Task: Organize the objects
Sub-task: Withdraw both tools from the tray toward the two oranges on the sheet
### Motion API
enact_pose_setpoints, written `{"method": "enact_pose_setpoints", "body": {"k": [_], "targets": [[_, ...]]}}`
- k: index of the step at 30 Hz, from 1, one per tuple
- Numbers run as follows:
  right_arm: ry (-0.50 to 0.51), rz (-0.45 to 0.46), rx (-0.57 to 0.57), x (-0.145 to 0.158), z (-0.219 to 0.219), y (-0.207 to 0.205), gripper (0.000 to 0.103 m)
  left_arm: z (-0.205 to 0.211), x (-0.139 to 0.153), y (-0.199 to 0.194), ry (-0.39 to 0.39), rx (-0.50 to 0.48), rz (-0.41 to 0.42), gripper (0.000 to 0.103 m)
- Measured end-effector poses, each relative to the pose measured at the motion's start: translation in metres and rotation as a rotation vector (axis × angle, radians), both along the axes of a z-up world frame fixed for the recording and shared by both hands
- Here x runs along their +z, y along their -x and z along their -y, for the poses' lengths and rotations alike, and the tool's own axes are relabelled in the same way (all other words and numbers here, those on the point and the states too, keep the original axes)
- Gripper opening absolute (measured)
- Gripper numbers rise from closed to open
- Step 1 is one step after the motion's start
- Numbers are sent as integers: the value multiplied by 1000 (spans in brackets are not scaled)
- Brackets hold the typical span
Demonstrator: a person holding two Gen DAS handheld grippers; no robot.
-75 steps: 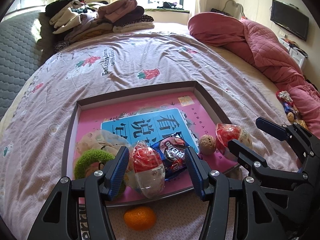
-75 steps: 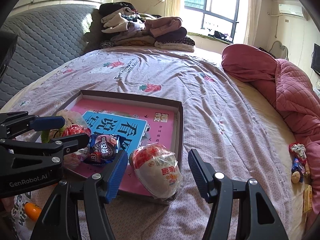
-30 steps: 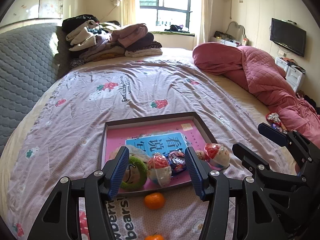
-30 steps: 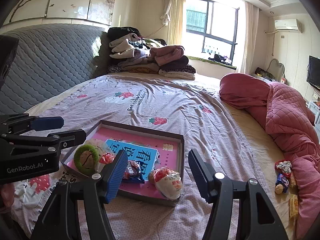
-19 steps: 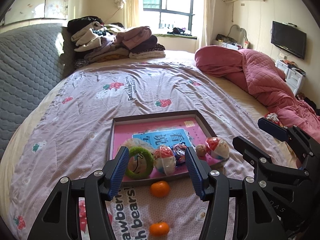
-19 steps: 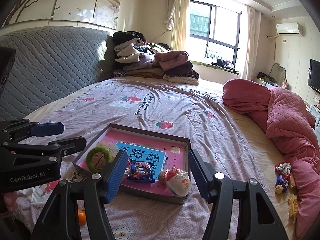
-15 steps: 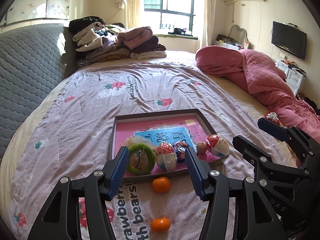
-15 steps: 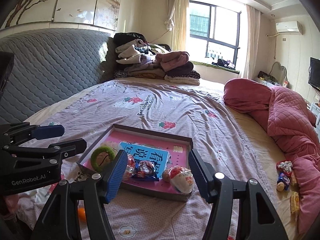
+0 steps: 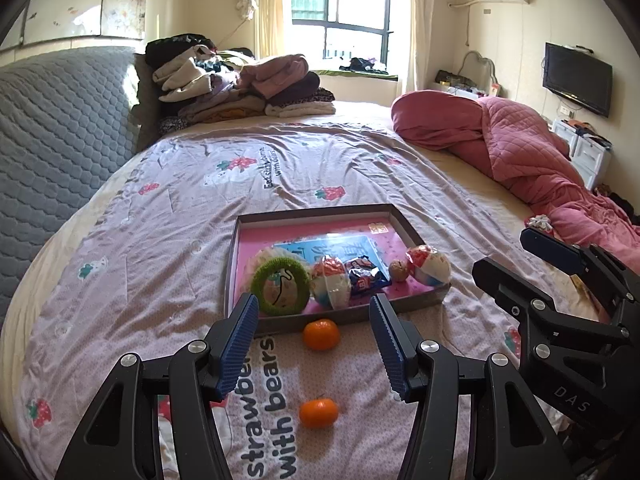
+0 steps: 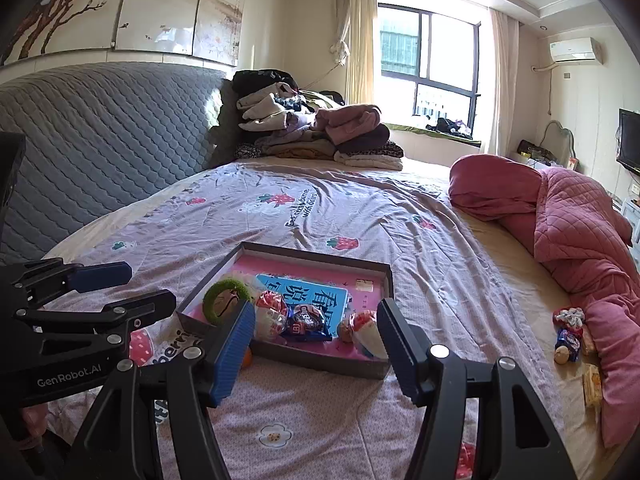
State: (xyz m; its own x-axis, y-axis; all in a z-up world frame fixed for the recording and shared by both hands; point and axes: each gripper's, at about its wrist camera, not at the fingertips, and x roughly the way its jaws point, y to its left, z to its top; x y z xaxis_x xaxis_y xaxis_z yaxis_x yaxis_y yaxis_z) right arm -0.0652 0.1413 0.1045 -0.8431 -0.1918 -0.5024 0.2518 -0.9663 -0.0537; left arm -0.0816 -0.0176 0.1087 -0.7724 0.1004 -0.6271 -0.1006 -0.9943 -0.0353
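A shallow brown tray [image 9: 332, 322] with a pink and blue lining lies on the bed; it also shows in the right wrist view [image 10: 320, 362]. It holds a green ring toy [image 9: 283, 286], a wrapped red-and-white bun [image 9: 330, 284], a blue snack packet [image 9: 366, 276], a small brown ball [image 9: 399, 270] and another wrapped bun [image 9: 430, 266]. Two oranges [image 9: 321, 334] [image 9: 319, 413] lie on the sheet in front of the tray. My left gripper [image 9: 314, 344] is open and empty above the oranges. My right gripper [image 10: 316, 344] is open and empty, short of the tray.
A pink quilt [image 9: 520, 152] is bunched along the right side. Folded clothes [image 9: 240, 84] are piled at the headboard end. Small wrapped sweets [image 10: 568, 336] lie by the quilt. A grey padded headboard [image 10: 100, 140] runs along the left.
Both grippers have pulled back and up from the tray, so it looks smaller and farther. A second orange has come into the left wrist view. Both stay open.
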Motion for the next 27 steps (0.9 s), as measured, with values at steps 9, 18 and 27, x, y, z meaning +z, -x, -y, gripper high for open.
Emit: {"method": "enact_pose_setpoints", "body": {"k": [9,18,27], "targets": [[-10,-7,8,0,2,-21,65,0,-8,-23,8,1,1,59],[-21,15,31,-10,9,-32,65,7,-30,-41,33,14,38,59],[-23,45,50,-24,14,-37,65,11,-58,-53,45,28,82,59]]}}
